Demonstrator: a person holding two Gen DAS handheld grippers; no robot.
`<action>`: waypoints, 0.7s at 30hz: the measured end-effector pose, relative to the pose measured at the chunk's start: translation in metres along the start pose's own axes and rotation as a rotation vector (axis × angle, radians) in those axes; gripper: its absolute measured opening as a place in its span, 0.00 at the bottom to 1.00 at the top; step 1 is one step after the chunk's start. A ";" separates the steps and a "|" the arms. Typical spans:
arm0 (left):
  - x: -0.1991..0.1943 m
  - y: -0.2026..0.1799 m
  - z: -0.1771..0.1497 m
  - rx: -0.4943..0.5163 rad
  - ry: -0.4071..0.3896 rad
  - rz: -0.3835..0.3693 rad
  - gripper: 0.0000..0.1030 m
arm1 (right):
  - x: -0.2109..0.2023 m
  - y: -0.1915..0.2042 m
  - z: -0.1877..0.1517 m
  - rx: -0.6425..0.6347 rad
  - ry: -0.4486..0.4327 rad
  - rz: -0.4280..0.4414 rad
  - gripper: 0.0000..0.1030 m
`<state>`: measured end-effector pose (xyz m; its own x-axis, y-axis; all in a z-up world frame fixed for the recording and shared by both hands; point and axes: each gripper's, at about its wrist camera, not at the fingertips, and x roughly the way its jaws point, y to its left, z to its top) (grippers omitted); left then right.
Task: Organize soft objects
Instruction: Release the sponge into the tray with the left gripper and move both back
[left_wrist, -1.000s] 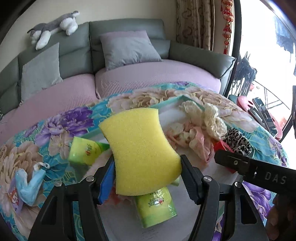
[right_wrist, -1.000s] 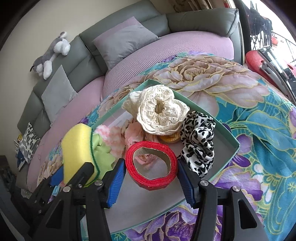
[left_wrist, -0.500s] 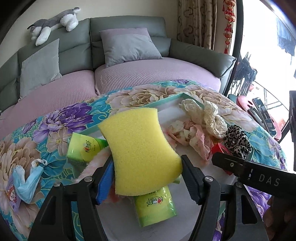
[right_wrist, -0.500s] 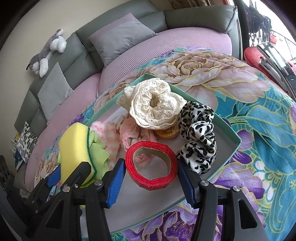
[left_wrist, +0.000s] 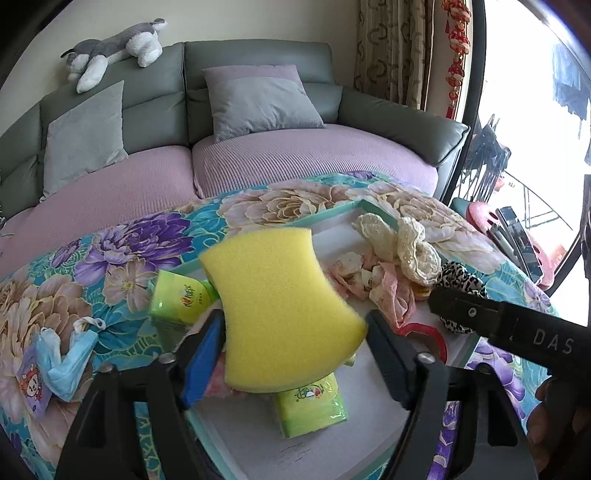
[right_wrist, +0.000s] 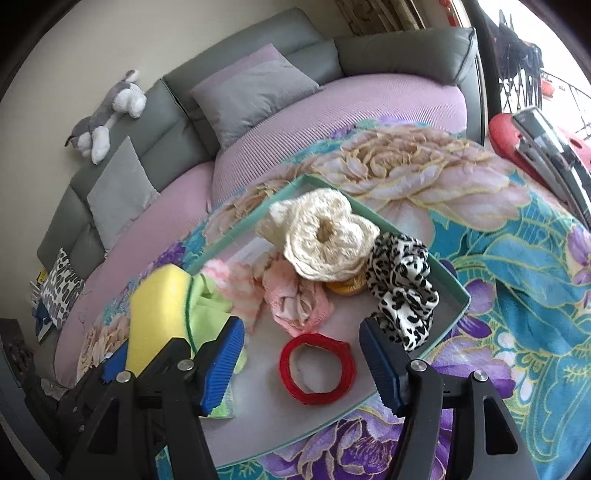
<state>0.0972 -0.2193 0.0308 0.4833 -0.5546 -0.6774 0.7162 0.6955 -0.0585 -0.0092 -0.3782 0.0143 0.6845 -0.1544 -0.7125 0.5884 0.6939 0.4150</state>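
Two risks face you: your left gripper (left_wrist: 295, 354) pinches the yellow foam sponge (left_wrist: 280, 314) only by its low edge above the teal-rimmed tray (right_wrist: 458, 291), so it could twist free, while your right gripper (right_wrist: 301, 363), jaws spread, may snag the red fabric ring (right_wrist: 317, 369) beneath.

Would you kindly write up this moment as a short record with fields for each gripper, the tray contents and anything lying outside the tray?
left gripper: shut on the yellow sponge, held above the tray
right gripper: open, its fingers either side of the red ring, which lies on the tray floor
tray contents: cream scrunchie, leopard scrunchie, pink cloth, green tissue pack
outside tray: blue face mask on the floral tablecloth
background: grey sofa, plush dog
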 end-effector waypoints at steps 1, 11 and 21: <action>-0.002 0.001 0.000 -0.002 -0.006 0.002 0.77 | -0.002 0.001 0.001 -0.003 -0.006 0.002 0.67; -0.010 0.010 0.000 -0.023 0.002 0.002 0.77 | -0.003 0.004 0.000 -0.007 -0.015 0.005 0.67; -0.037 0.060 -0.006 -0.167 -0.012 0.133 0.78 | -0.001 0.014 -0.002 -0.046 -0.001 0.018 0.67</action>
<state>0.1198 -0.1545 0.0481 0.5752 -0.4573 -0.6783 0.5527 0.8285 -0.0899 -0.0023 -0.3668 0.0197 0.6955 -0.1420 -0.7044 0.5554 0.7281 0.4017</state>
